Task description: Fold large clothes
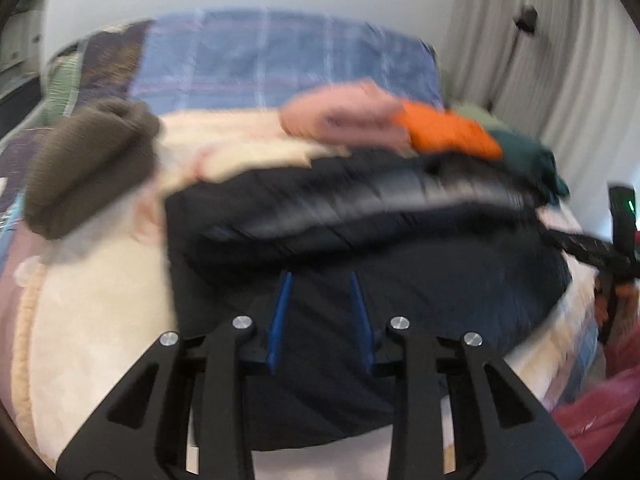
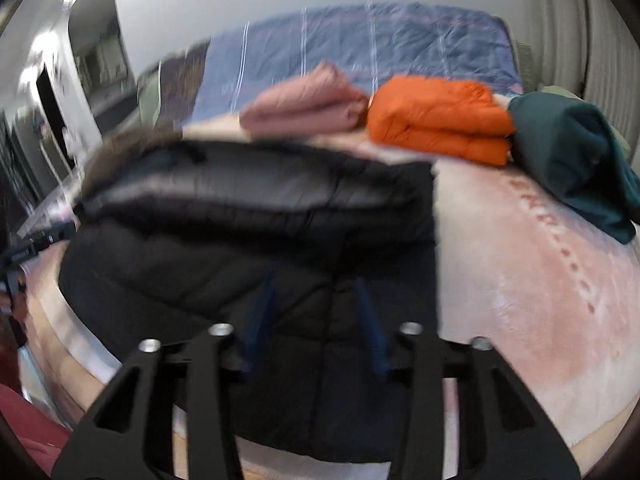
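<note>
Mostly bed (image 2: pixel 520 280), cream-pink blanket on it, blue plaid cover (image 1: pixel 280 56) at the far end. Black jacket (image 1: pixel 360 232) lies across the near middle of the blanket, partly folded, upper layer doubled over. Behind it a row of folded items: pink (image 2: pixel 308 102), orange (image 2: pixel 440 120), dark green (image 2: pixel 572 160). Brown knit (image 1: pixel 88 168) sits left of the jacket in the left view. Left gripper (image 1: pixel 320 276) over the jacket's near part, fingers spread, pinching nothing. Right gripper (image 2: pixel 314 284) likewise over the jacket, fingers apart, blurred; contact unclear.
</note>
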Available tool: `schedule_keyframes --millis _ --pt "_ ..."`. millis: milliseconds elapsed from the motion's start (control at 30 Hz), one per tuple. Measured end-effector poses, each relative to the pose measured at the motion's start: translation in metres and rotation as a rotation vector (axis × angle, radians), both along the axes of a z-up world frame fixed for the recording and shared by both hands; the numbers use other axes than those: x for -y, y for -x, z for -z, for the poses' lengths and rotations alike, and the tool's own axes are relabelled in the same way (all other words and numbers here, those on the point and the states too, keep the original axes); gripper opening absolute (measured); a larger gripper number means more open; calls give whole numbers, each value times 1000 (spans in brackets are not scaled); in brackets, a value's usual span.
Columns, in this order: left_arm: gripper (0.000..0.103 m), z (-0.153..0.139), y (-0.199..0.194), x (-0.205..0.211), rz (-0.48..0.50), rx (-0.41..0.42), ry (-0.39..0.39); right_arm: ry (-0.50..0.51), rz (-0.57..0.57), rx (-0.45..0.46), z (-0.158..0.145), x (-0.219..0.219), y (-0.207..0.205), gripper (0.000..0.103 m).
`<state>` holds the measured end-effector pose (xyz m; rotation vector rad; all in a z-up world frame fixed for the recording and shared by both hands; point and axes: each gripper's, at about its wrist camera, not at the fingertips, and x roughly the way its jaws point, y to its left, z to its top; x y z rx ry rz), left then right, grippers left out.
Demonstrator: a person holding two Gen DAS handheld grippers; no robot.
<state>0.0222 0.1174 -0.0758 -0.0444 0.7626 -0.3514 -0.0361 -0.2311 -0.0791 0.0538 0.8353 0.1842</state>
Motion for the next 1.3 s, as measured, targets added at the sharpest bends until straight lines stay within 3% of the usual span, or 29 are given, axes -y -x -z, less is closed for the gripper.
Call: schedule_keyframes --millis 133,267,467,633,800,833,933,1000,1067,1300 --pt "32 19 -19 27 49 -32 -96 13 9 22 -3 -8 -19 33" --pt "51 5 -38 34 34 29 -124 16 20 77 -17 -11 -33 33" --pt "56 -22 -72 36 -12 116 -170 13 95 152 -42 -1 -67 33" --pt "63 -34 -101 42 -59 152 -204 -47 155 105 -44 7 -100 33" --pt "70 -19 -122 43 -59 91 -230 -33 166 51 -23 2 -123 36" --pt "71 -9 -128 41 -68 55 -235 -6 191 26 -12 3 -127 41" --pt "85 17 -137 30 -98 0 -232 5 222 -42 23 8 -133 50" --pt "87 28 -138 19 -98 -9 -155 -6 220 -41 42 8 -131 50" --pt "87 36 -137 8 -106 -23 -53 39 222 -19 44 0 -128 51" --pt "87 48 -133 7 -108 -25 -20 41 212 -18 45 1 -128 52"
